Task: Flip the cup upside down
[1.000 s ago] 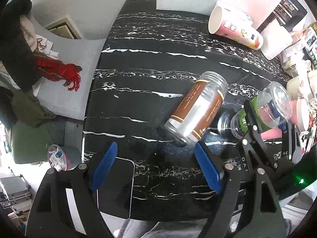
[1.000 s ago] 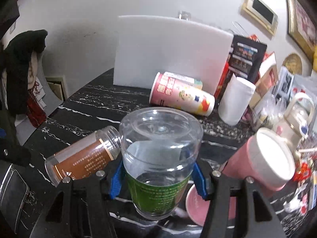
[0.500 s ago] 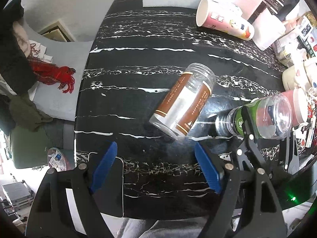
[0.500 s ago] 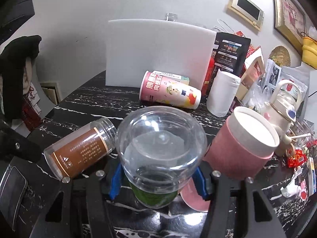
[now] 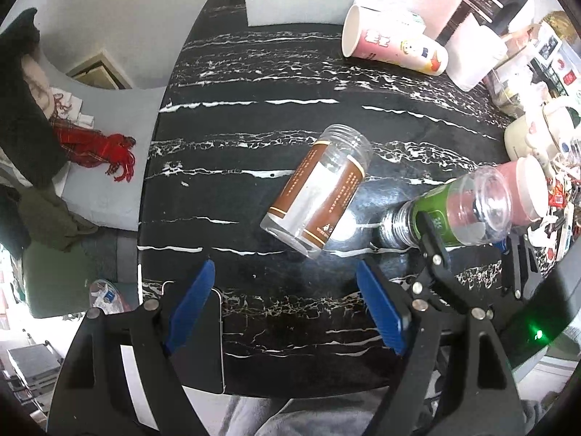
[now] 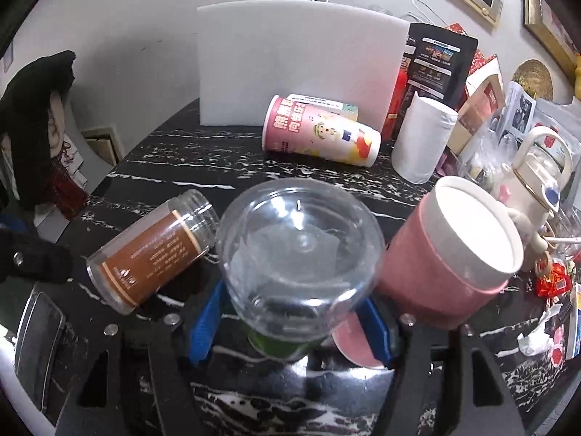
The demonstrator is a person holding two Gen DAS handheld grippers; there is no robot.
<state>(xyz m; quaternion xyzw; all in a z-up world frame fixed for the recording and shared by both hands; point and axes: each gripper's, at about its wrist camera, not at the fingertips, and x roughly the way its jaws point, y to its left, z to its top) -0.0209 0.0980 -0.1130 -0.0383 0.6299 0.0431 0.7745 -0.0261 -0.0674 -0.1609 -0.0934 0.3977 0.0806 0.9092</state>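
A clear plastic cup (image 6: pixel 297 254) with a green label is clamped between the blue pads of my right gripper (image 6: pixel 290 327), which is shut on it. Its clear base faces the camera and its threaded mouth points down towards the black marble table (image 6: pixel 189 178). In the left wrist view the same cup (image 5: pixel 461 214) leans, mouth low at the left, close above the table; I cannot tell whether it touches. My left gripper (image 5: pixel 287 269) hangs open over the table's near edge, holding nothing.
A brown-labelled clear jar (image 5: pixel 319 196) lies on its side just left of the cup. A pink cup (image 6: pixel 454 254) stands inverted close on the right, with a pink lid (image 6: pixel 348 338) by it. A printed paper cup (image 6: pixel 319 134) lies farther back. A phone (image 5: pixel 203 341) sits at the near edge.
The right gripper has tipped the green-labelled cup further over, so its base now faces the camera instead of its side. The left gripper stays open, and its view has shifted slightly.
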